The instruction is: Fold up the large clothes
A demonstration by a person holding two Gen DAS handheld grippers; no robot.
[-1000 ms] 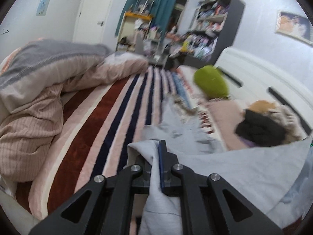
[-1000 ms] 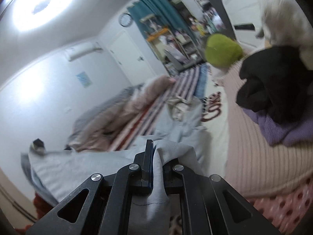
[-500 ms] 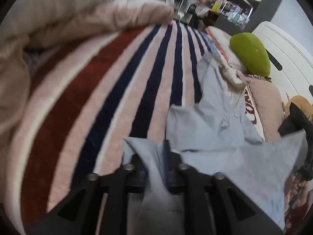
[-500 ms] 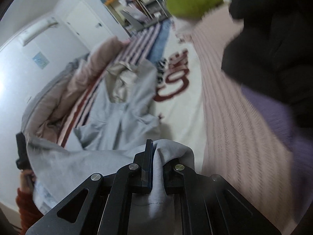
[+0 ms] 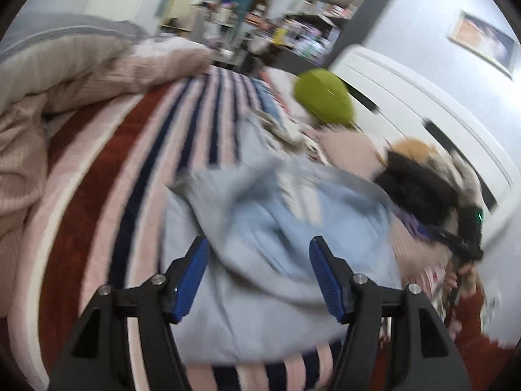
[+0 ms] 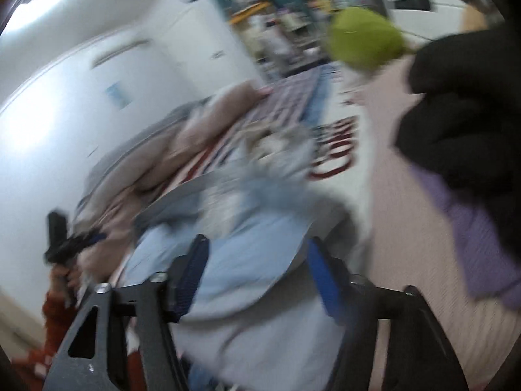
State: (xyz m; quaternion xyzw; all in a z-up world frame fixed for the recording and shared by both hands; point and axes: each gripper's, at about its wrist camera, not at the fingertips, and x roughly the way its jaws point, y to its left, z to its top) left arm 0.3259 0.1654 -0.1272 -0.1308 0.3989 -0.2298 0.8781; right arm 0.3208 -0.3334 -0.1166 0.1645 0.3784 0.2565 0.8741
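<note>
A large light blue-grey garment [image 5: 280, 228] lies folded over on the striped bed cover [image 5: 107, 169]; it also shows in the right wrist view [image 6: 241, 260]. My left gripper [image 5: 259, 275] is open and empty just above the garment's near edge. My right gripper [image 6: 255, 275] is open and empty over the garment's other near corner. Both views are motion-blurred. The other gripper shows at the far right of the left wrist view [image 5: 469, 238] and at the left of the right wrist view [image 6: 62, 241].
A bunched pink and grey duvet [image 5: 49, 97] lies to the left. A green cushion [image 5: 324, 97] lies near the white headboard [image 5: 423, 120]. A pile of black and purple clothes [image 6: 465, 130] lies on the pink blanket [image 6: 407, 228] to the right.
Both grippers were shut on the garment's edge; they have laid it forward over itself on the bed and opened, letting go. Both cameras have tilted back up.
</note>
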